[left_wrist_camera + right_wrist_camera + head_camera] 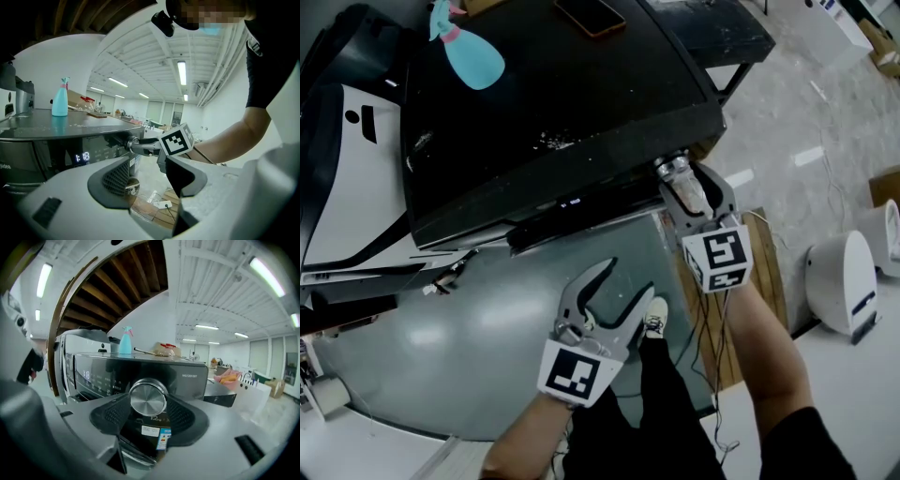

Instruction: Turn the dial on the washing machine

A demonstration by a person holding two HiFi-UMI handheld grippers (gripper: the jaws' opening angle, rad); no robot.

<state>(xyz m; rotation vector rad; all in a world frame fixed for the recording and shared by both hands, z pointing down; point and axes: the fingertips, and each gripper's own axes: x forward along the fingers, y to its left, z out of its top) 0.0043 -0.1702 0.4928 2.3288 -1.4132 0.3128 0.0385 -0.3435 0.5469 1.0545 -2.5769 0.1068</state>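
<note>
Leftmost, note a teal spray bottle (473, 54) standing on the dark top of the washing machine (544, 112), well apart from anything to be handled. Moving right along the front panel, find a lit display (82, 157).

Lower down and near the middle, see the left gripper (626, 284) held in front of the machine's door. Fingers spread wide and empty, with only floor visible past them in the left gripper view. Well apart from the dial, so probably no part in the turn.

Further right, at the panel's right end, find the dial (148, 398): a round metal knob projecting straight out of the front panel toward the person, axis roughly level. Sits squarely between the 2 fingers of the right gripper (148, 404), with 1 pad on each side of the rim and seemingly touching it, so closed on the knob rather than spread free. Lined up almost straight along that axis, tilted only slightly downward.

Judging from this, calls for no more reaching. Needs only a roll of the right wrist about the knob's own axis, keeping the fingers centred to avoid slipping off the smooth rim.
</note>
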